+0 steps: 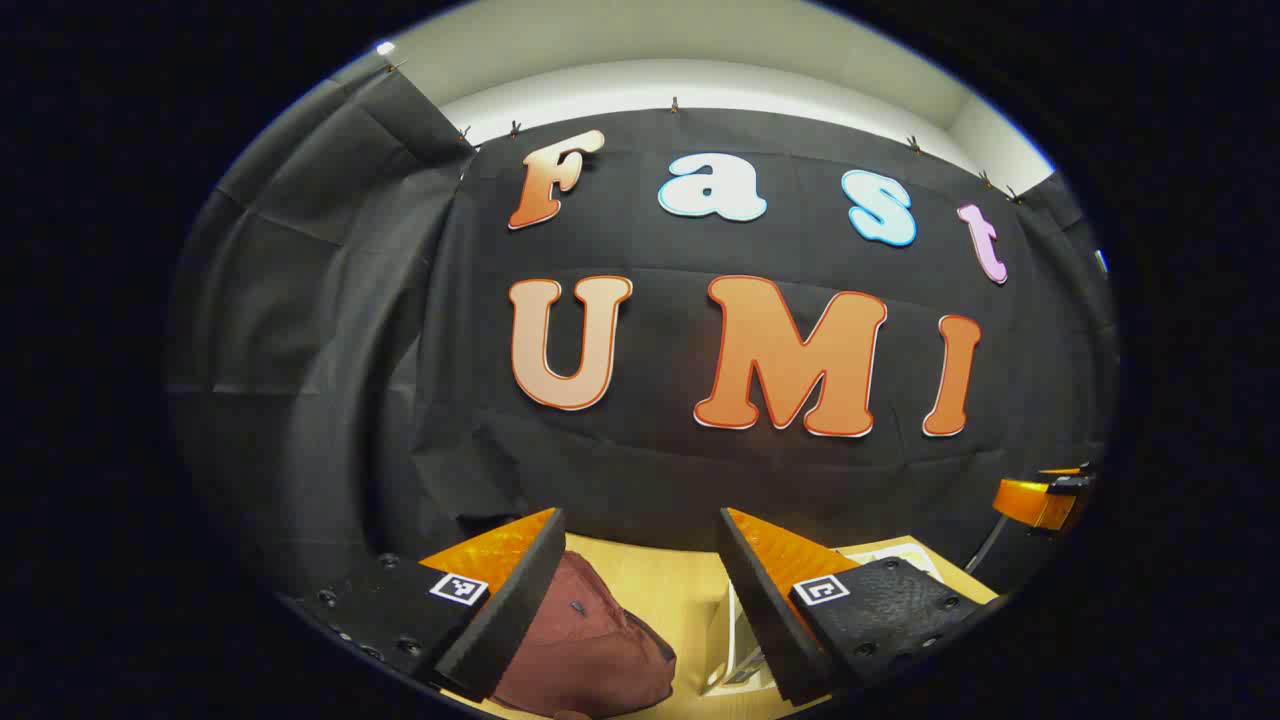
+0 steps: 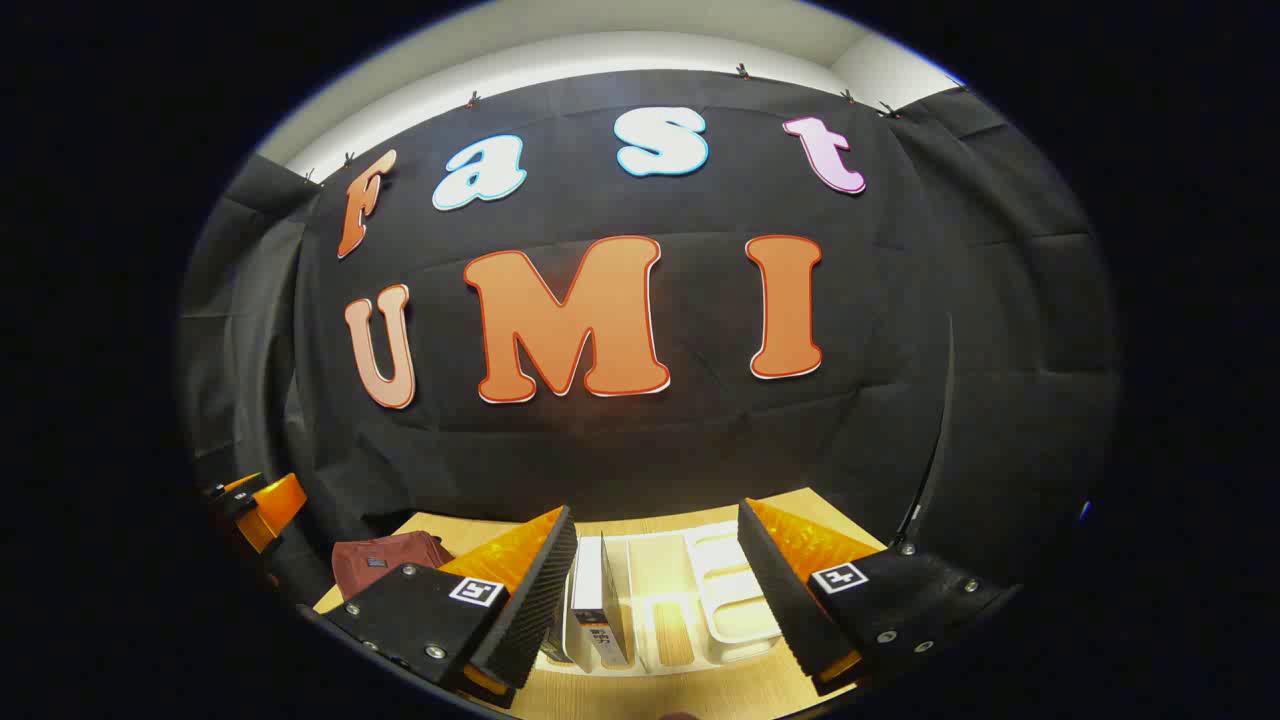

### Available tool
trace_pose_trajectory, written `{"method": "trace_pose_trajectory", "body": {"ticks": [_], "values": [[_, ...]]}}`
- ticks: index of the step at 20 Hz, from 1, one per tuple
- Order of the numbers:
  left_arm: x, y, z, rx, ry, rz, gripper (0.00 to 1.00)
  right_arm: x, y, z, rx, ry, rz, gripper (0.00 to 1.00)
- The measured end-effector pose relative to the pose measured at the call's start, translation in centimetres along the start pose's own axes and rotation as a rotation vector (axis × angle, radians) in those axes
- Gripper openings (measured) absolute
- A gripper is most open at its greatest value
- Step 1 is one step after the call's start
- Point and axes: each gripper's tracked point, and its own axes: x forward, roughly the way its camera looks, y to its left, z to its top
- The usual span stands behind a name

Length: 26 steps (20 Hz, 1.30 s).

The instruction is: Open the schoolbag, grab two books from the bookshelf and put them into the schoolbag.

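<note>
Left gripper [image 1: 640, 600]: fingers apart, nothing held.
Right gripper [image 2: 655, 590]: fingers apart, nothing held.
Schoolbag [image 1: 590, 650]: below left gripper, partly hidden by its left finger.
Books [image 2: 600, 600]: upright in bookshelf [image 2: 730, 600] between right fingers, partly hidden.
Table [image 1: 670, 590]: bare strip between schoolbag and bookshelf.

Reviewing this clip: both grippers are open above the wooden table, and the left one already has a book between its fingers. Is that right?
Not quite. The left gripper holds nothing: in the left gripper view its open jaws frame the maroon schoolbag lying on the table. The books stand in the white bookshelf, seen between the open jaws of the right gripper.
</note>
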Motion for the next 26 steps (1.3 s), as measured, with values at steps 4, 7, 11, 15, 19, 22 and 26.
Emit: {"method": "trace_pose_trajectory", "body": {"ticks": [4,7,11,15,19,22,26], "values": [[1.0,0.5,-0.4,0.008,0.006,-0.007,0.94,-0.2,-1.0,0.3,-0.011,-0.016,-0.052,0.96],[1.4,1.9,-0.3,0.008,-0.001,0.050,0.95,0.0,-0.6,0.2,-0.009,-0.011,-0.054,0.96],[1.9,2.3,-1.3,0.016,0.033,0.037,0.95,0.3,-0.3,0.2,-0.001,-0.007,-0.055,0.96],[2.3,2.9,-1.8,-0.018,0.057,0.040,0.95,0.6,-0.2,0.0,-0.012,0.001,-0.060,0.96],[2.6,3.5,-2.3,-0.026,0.069,0.045,0.95,0.8,0.0,0.2,0.017,-0.003,-0.058,0.96],[2.4,3.7,-2.5,-0.021,0.070,0.033,0.95,0.9,0.2,0.0,0.005,0.005,-0.053,0.96],[2.2,4.5,-1.0,-0.018,0.000,0.042,0.95,0.9,0.3,-0.3,-0.004,0.016,-0.046,0.96]]}}
